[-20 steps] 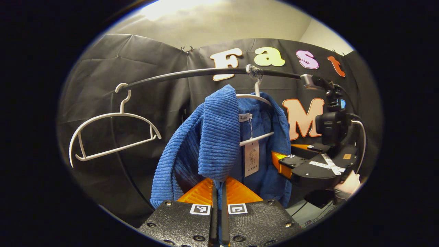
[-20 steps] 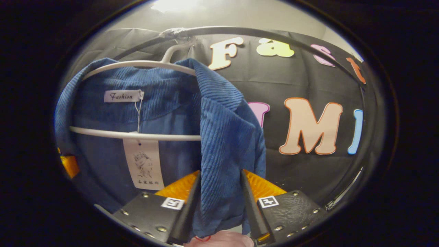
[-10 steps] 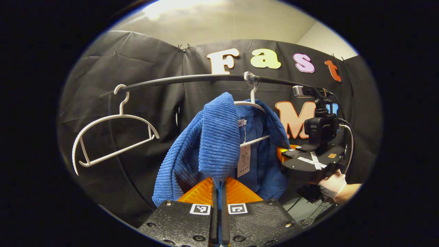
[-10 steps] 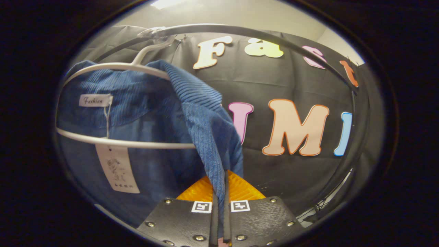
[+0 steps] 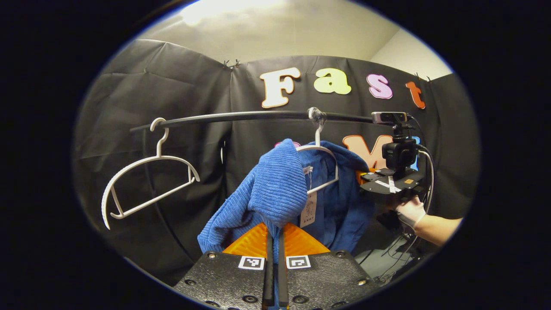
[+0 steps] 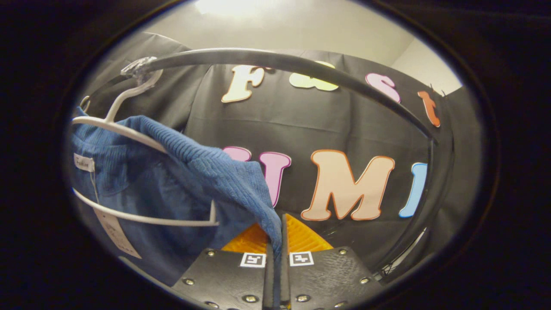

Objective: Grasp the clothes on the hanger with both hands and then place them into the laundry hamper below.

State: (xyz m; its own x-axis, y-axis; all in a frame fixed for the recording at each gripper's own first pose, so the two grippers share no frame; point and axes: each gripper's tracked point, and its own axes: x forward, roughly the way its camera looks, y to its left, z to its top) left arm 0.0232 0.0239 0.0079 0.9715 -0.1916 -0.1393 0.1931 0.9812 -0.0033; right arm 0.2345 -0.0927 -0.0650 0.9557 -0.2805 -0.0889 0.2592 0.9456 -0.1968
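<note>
Jacket [image 5: 275, 189] on hanger [image 5: 320, 150], clamped by both grippers' jaws

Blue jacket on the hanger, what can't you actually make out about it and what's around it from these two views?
- Lower hem of the blue jacket: left gripper view, hidden behind the left gripper.
- Printing on the hang tag: left gripper view, too small.
- Far shoulder of the white hanger: right gripper view, covered by fabric.
- Fingertips of the right gripper: right gripper view, buried in the fabric.
</note>
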